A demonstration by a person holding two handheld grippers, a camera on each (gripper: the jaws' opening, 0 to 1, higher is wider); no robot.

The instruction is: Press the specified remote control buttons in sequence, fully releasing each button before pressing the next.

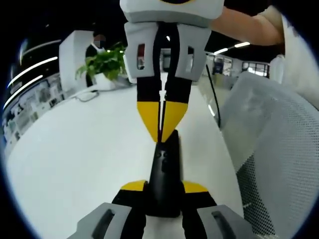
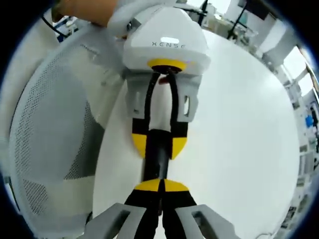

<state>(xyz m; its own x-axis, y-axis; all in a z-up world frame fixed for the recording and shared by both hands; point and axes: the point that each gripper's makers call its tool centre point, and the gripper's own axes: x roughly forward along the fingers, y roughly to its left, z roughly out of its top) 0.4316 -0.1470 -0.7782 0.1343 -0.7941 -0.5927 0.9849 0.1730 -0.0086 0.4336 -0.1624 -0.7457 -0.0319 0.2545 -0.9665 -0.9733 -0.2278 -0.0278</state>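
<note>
We are holding a black remote control (image 1: 164, 174) between the two grippers above a white table (image 1: 75, 154). In the left gripper view, the remote is lying lengthwise along the middle of the picture, its near end sitting between the yellow-tipped jaws of the left gripper (image 1: 163, 188), which are standing on either side of its body and clamping it by its long edges. The jaws are spread just as wide as the remote's width. From the top of the same view the right gripper (image 1: 163, 130) is reaching down, its two yellow tips brought together with a thin slit between them, and the tips are meeting the far end of the remote's face; we cannot tell which button lies beneath them.

In the right gripper view we are seeing the same arrangement from the other side: the right gripper (image 2: 161, 186) is rising from the bottom with its yellow tips pinched against each other, resting on the near part of the remote control (image 2: 157, 154). Farther up, the left gripper (image 2: 159, 144) is gripping the remote across its width, yellow pads on both sides.

A white mesh chair back (image 1: 279, 149) is standing just beside the table edge. A potted green plant (image 1: 107, 62) is sitting well apart, at the table's far side, near a dark cable (image 1: 213, 97).
</note>
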